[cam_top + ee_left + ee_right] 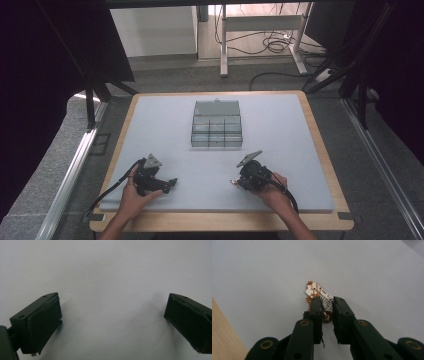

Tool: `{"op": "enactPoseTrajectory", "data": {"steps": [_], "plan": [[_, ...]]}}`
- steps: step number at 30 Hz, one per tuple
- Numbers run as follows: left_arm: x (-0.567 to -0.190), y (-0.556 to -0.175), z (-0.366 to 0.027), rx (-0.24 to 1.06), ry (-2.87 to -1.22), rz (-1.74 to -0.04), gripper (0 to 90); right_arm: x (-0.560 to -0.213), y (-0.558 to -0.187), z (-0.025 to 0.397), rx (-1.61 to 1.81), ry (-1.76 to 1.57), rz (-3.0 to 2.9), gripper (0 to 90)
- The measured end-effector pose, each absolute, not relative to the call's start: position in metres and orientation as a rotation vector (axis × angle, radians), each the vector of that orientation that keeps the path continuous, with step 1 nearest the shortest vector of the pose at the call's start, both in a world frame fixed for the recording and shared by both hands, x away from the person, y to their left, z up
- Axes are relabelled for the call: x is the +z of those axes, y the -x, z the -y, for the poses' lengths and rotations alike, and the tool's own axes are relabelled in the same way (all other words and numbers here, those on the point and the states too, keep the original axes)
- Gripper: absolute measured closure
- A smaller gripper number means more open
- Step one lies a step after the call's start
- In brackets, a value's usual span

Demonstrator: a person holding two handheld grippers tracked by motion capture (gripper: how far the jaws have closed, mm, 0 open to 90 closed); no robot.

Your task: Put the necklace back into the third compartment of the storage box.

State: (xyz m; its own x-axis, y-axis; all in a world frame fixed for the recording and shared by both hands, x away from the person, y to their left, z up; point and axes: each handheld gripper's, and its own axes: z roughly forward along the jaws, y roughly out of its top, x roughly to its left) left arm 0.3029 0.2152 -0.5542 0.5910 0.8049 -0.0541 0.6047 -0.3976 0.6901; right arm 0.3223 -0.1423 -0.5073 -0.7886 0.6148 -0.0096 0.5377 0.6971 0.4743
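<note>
**Right claw closes on tagged chain at the bench's near edge**

Nearest to us, two forearms reach in over the wooden lip, a claw in each hand, both low on the pale mat that covers the bench (pixel 300 150). That big blank sheet is the stage, and it makes sense: a small copper-coloured thing stands out well on it.

Further back, at the middle of the mat, sits the clear compartment box (pixel 217 131), lid tipped up behind it, its small cells bare as far as I can tell. My guess is that's where the jewellery is headed, lid already open so nothing has to be fiddled with later.

Now the left claw (pixel 172 182): lying on its side near the front-left, jaws spread wide over bare mat in its own view, gripping nothing. It looks parked, out of the way.

The right claw (pixel 326 305) is where the action is. Jaws drawn close together, nearly closed, pinching the white paper tag of the chain (pixel 313 291), which lies bunched on the mat just ahead of the tips, with a small coiled ring between the jaws. Taking it by the tag seems sensible; the fine links would slip.
</note>
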Motion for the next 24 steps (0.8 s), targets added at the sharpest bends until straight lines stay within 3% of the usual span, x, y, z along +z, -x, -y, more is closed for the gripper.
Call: {"op": "enactPoseTrajectory", "data": {"steps": [24], "plan": [[-0.554, -0.303, -0.215, 0.378, -2.139, -1.113, 0.9, -0.486, -0.322, 0.154, 0.820, -0.963, -2.664, 77.9]]}}
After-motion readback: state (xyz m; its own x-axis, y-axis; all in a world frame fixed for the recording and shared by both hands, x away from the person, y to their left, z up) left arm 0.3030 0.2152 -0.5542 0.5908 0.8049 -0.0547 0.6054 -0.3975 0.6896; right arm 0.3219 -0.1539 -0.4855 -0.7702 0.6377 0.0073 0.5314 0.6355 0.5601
